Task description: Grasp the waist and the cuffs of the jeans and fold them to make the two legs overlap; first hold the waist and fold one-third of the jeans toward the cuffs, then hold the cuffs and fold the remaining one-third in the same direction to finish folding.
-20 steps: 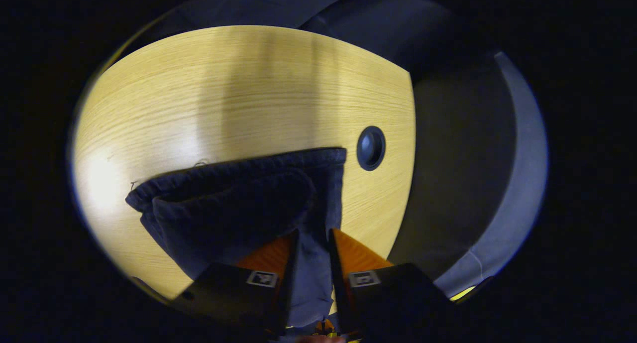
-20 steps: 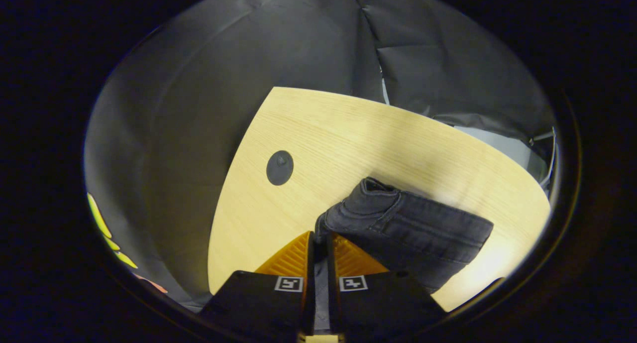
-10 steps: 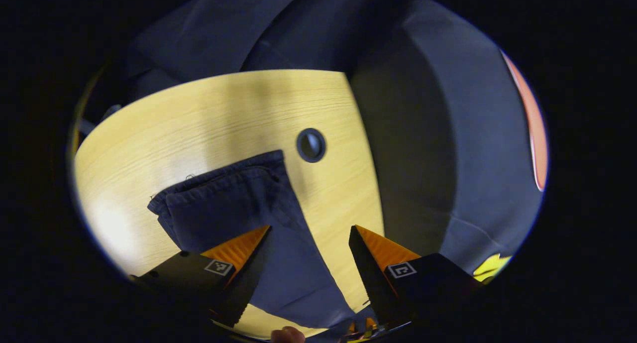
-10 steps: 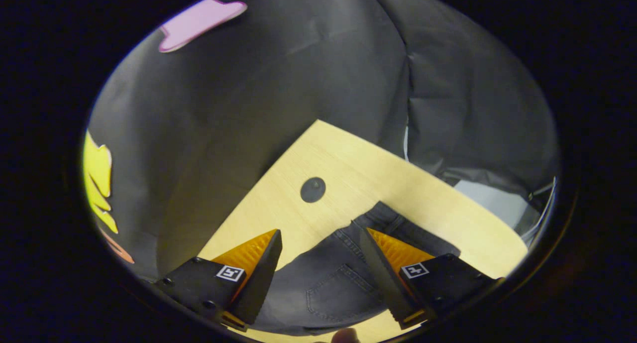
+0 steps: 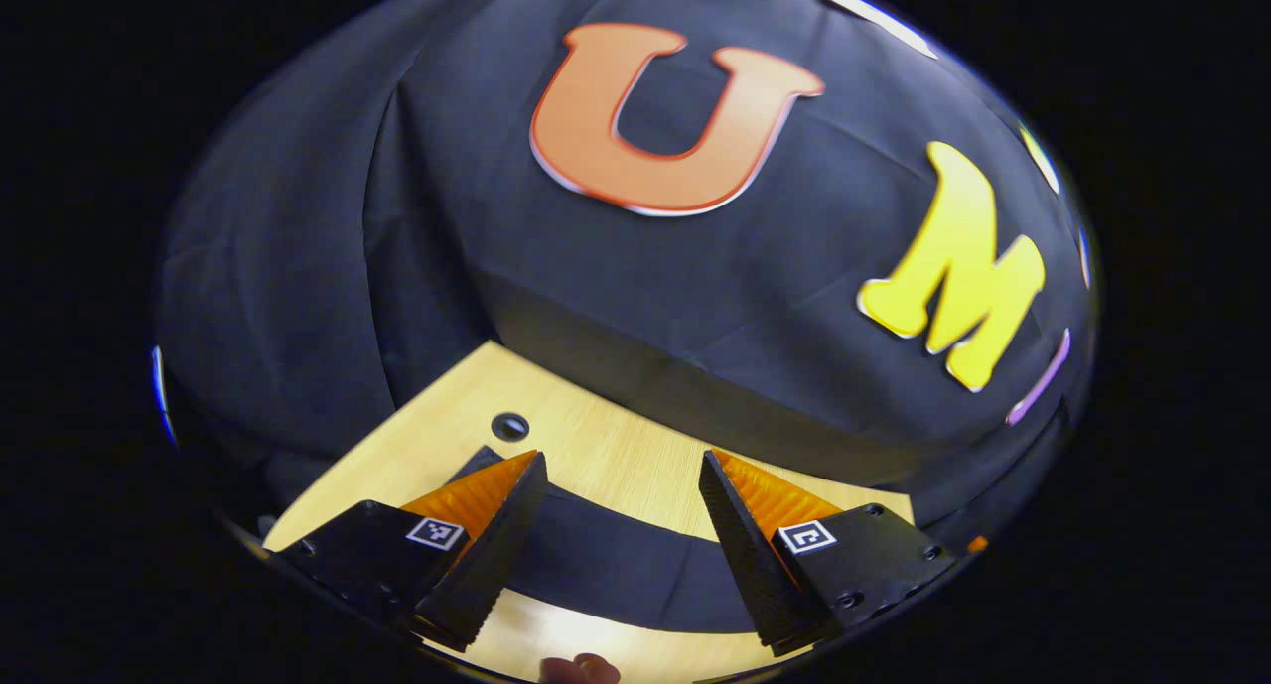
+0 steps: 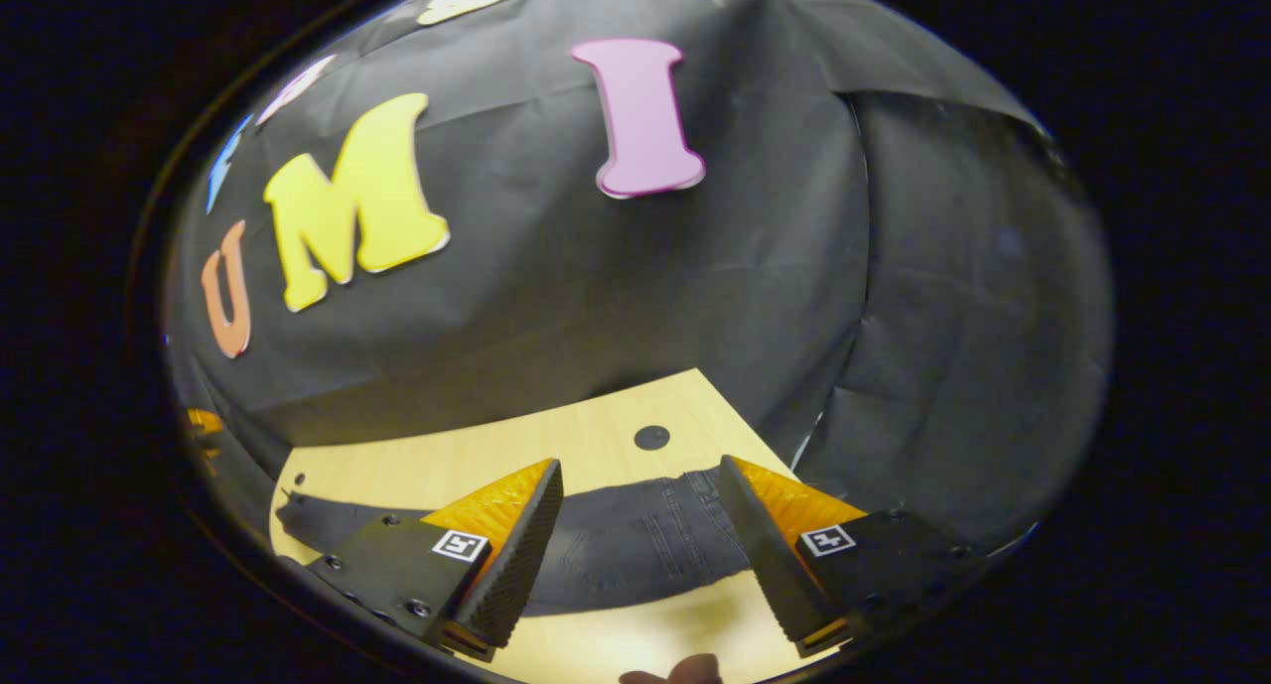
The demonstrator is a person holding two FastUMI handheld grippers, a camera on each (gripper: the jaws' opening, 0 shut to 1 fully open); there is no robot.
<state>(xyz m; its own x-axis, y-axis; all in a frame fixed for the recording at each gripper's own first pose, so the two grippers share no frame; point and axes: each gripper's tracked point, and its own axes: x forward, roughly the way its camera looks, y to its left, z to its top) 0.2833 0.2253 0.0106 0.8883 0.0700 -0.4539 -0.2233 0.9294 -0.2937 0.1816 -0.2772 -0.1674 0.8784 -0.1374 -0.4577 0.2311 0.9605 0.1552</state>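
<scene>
On counter (image 6: 596, 431): folded jeans (image 6: 635, 545) lying flat near round hole (image 6: 651, 437). Left gripper (image 5: 621, 525) and right gripper (image 6: 640, 540) above, jaws wide open, holding nothing.

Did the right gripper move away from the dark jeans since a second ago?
Yes. The right gripper let go, opened and tipped upward and back: the dark denim jeans and round table hole now sit lower, more booth wall above.

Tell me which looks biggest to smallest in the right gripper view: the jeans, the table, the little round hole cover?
1. Table, widest of the three.
2. Jeans, lying across it.
3. Round hole cover, tiny.
Fisheye bending makes table versus jeans slightly unsure.
</scene>
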